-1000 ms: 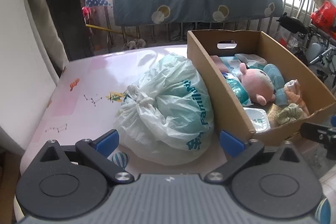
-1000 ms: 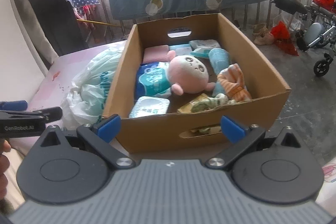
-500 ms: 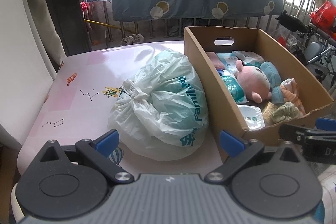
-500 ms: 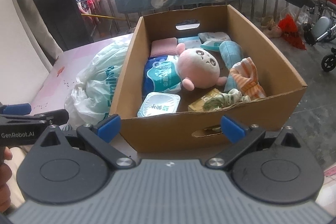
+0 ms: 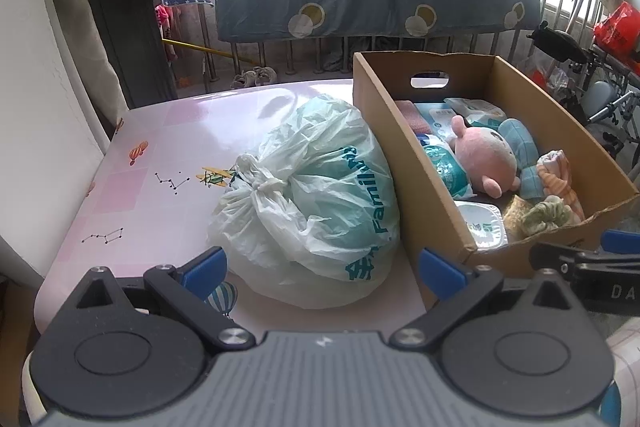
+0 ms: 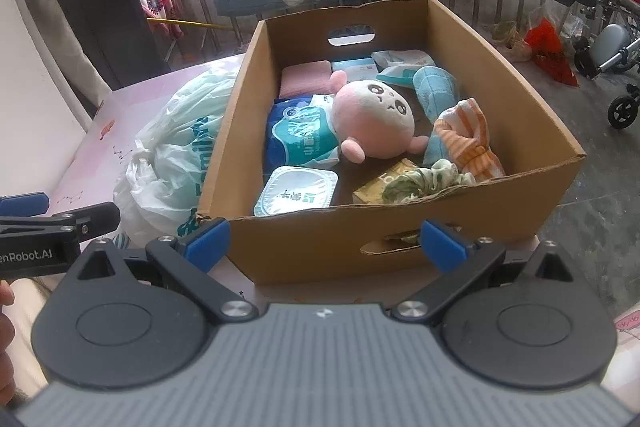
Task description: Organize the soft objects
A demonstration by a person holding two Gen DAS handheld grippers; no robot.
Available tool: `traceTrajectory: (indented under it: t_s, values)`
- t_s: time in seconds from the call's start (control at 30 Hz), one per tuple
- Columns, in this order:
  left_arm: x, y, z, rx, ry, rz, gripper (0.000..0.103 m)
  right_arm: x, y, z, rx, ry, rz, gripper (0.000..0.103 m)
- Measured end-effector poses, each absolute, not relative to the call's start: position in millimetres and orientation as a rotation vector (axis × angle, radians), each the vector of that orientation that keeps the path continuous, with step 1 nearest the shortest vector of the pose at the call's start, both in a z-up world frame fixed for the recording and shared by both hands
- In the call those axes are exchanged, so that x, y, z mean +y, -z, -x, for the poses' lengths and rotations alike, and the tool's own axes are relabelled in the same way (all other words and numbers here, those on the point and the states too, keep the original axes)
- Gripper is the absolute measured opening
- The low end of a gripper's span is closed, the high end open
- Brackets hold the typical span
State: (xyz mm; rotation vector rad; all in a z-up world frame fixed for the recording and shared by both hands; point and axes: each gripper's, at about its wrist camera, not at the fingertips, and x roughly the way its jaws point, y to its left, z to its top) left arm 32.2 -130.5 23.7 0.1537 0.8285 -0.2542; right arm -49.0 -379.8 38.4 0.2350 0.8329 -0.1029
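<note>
most soft things, the pink plush (image 6: pixel 374 115) included, sit in the cardboard box (image 6: pixel 400 239) on the counter (image 5: pixel 168 147). the tied plastic bag (image 5: pixel 320 195) lies outside, touching it. left gripper (image 5: pixel 322 265) and right gripper (image 6: pixel 324 241) hover apart, holding nothing.

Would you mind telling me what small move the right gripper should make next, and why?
Probably ease the right gripper forward and down over the box's near wall toward the pink plush toy. Both grippers are open and empty, the right one faces the box just short of it, and the toy lies on top in the middle, uncovered. The left gripper faces the tied plastic bag instead.
</note>
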Motion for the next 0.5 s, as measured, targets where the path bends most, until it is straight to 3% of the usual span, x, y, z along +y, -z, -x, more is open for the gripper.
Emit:
traceTrajectory:
  t_s: [0.5]
  values:
    - [-127.7,-23.9,-35.1,0.828,0.229,-0.145,0.103,-379.6,-40.1,46.3,0.837,0.103,-0.229,0.102]
